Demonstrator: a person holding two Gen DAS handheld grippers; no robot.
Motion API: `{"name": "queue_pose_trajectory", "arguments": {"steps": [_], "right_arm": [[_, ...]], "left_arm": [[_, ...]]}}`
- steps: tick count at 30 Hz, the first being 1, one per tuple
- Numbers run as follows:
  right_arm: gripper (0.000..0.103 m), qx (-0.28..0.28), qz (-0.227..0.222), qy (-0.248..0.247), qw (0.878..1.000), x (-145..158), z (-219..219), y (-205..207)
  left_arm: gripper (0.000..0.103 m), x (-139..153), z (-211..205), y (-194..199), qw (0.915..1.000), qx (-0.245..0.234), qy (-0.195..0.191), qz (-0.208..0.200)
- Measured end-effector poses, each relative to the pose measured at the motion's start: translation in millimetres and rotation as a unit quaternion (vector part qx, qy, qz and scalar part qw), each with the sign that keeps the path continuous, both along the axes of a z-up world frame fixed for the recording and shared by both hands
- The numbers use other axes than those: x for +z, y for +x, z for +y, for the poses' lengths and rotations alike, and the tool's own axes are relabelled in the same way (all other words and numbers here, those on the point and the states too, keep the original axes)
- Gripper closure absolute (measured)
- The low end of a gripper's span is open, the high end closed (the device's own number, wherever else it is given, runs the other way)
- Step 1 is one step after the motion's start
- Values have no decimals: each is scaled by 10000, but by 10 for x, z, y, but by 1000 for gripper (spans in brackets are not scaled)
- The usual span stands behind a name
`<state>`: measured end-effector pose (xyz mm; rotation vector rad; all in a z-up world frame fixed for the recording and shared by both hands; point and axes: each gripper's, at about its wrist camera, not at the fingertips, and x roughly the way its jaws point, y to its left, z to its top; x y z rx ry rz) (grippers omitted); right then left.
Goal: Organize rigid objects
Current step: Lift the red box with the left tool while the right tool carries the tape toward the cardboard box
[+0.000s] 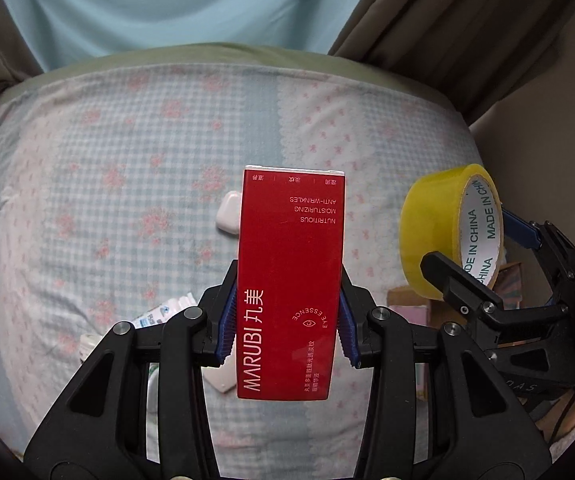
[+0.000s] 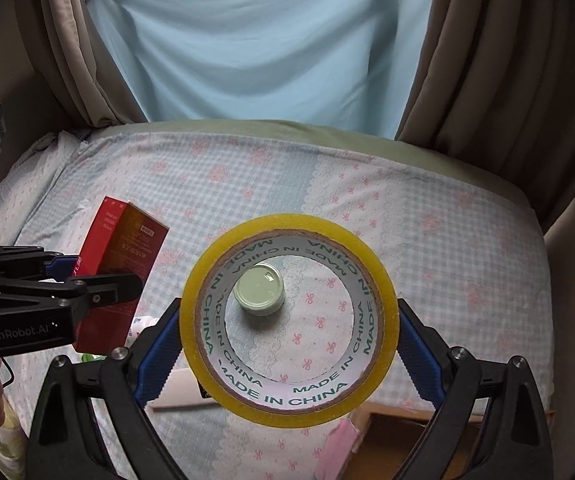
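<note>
My left gripper [image 1: 287,320] is shut on a red MARUBI box [image 1: 289,280] and holds it upright above the bed. The box also shows in the right wrist view [image 2: 123,264], at the left. My right gripper [image 2: 289,344] is shut on a yellow tape roll [image 2: 289,412], gripping its outer rim on both sides, above the bed. The roll shows in the left wrist view [image 1: 431,236] to the right of the box. A pale green round lid or jar [image 2: 259,288] lies on the bed, seen through the roll's hole.
The bed [image 1: 127,160] has a checked floral sheet. A white earbud case [image 1: 229,212], a tube [image 1: 163,312] and a white jar [image 1: 89,344] lie on it. A cardboard box [image 2: 399,440] with a pink item [image 2: 339,444] sits at the near edge. Curtains [image 2: 487,80] hang behind.
</note>
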<state>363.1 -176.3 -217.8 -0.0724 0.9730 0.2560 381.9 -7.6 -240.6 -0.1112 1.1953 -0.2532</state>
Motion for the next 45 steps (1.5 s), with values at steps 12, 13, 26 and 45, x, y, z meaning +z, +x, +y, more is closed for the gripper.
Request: {"name": "queue_pose_trajectory", "arguments": {"steps": [12,13,26,45], "right_arm": [[8,-613,-397,305,9969,1082,-1123,-1074],[8,-685,-392,318,9964,1116,-1220,-1153],[8,-1761,-55,99,9843,971,-2702,-1833],[8,-1097,1007,55,9888,-561,-3153,-1245]], "left_arm": [[65,1081,-1150,-965,9964,-651,-244,-485],[65,1106,-1273,-1029,9958,-734,-258,-485],[65,860,-2922,-1538,9816,-1848,-461,-111],[65,-748,-3499,-1028,9742,-1999,491,920]]}}
